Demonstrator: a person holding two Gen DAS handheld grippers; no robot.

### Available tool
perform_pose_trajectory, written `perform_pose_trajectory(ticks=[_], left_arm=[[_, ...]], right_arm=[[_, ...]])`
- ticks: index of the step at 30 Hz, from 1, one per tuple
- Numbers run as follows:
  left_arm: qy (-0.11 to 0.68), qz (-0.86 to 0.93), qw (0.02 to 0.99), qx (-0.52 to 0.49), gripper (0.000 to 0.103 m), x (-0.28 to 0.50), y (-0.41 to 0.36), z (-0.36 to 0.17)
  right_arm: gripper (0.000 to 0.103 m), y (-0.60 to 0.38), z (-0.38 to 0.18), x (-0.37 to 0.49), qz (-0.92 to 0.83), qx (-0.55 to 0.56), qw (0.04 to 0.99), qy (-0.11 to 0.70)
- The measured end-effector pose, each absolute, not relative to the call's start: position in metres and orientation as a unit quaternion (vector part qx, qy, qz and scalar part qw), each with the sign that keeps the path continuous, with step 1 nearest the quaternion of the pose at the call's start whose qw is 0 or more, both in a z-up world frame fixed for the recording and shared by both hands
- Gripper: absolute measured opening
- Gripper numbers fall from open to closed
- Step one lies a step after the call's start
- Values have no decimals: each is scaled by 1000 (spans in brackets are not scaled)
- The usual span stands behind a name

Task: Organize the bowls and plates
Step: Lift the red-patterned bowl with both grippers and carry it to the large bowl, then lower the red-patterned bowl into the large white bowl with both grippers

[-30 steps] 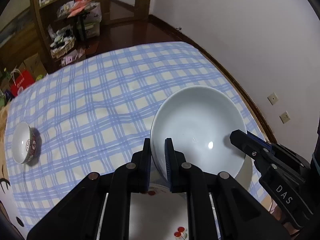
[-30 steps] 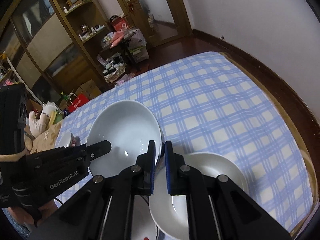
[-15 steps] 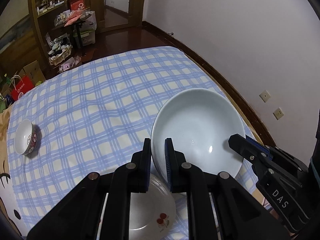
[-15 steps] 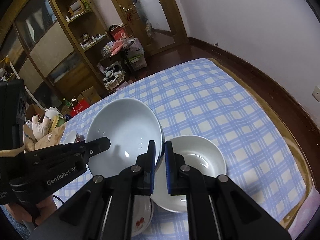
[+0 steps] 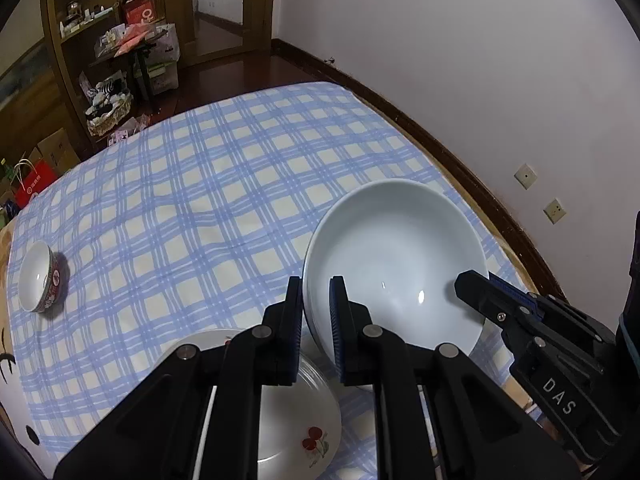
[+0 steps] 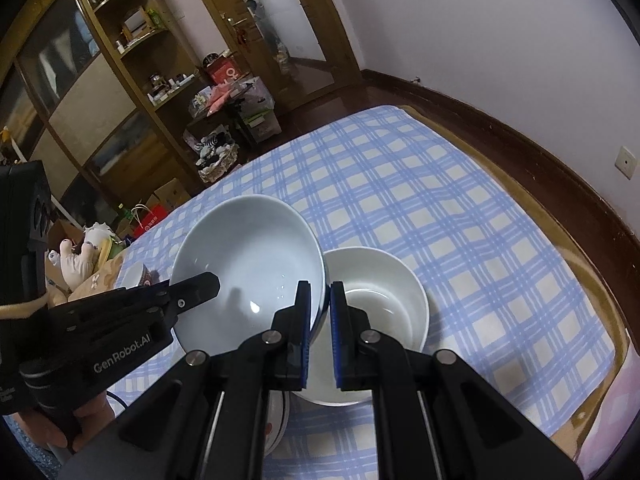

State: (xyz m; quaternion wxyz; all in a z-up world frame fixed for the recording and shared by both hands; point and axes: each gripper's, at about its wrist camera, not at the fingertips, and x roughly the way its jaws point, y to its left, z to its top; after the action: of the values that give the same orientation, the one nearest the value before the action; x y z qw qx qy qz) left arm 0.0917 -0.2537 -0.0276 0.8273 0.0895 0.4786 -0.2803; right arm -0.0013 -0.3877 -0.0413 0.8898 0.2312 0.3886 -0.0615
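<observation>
A large pale bowl [image 5: 394,264] hangs tilted above the blue-checked tablecloth [image 5: 192,200], held by both grippers. My left gripper [image 5: 316,284] is shut on its near-left rim. My right gripper [image 6: 320,286] is shut on the opposite rim of the same bowl [image 6: 248,264]. Each view also catches the other gripper: the right gripper [image 5: 480,282] and the left gripper [image 6: 210,282]. Below lie a cherry-printed plate [image 5: 296,432] and a deep white bowl [image 6: 380,312]. A small red-patterned bowl [image 5: 40,276] sits far left.
The cloth stretches bare toward the far edge [image 6: 400,184]. A white wall with sockets [image 5: 526,176] runs along the right. Wooden shelves [image 6: 100,92], boxes and a red bag [image 5: 34,184] crowd the floor beyond. A plush toy [image 6: 78,258] lies at the left edge.
Both grippers have drawn back toward the near side with the large bowl still between them. The cherry plate and the deep white bowl now show more fully beneath it.
</observation>
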Motion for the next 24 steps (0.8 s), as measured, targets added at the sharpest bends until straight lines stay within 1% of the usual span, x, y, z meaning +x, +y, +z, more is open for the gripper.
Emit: perform_pose_trajectory(ticks=[4, 10, 14, 24], left_arm=[[483, -278, 824, 105, 13, 91, -260, -40], [507, -272, 810, 113, 13, 98, -267, -67], [522, -273, 801, 106, 13, 103, -268, -80], [525, -286, 795, 104, 13, 104, -283, -93]], right_arm=[[10, -389, -56, 4, -63, 224, 884, 405], [10, -396, -79, 9, -64, 242, 872, 420], [10, -396, -90, 12, -68, 238, 867, 433], [10, -410, -108, 10, -80, 255, 854, 447]])
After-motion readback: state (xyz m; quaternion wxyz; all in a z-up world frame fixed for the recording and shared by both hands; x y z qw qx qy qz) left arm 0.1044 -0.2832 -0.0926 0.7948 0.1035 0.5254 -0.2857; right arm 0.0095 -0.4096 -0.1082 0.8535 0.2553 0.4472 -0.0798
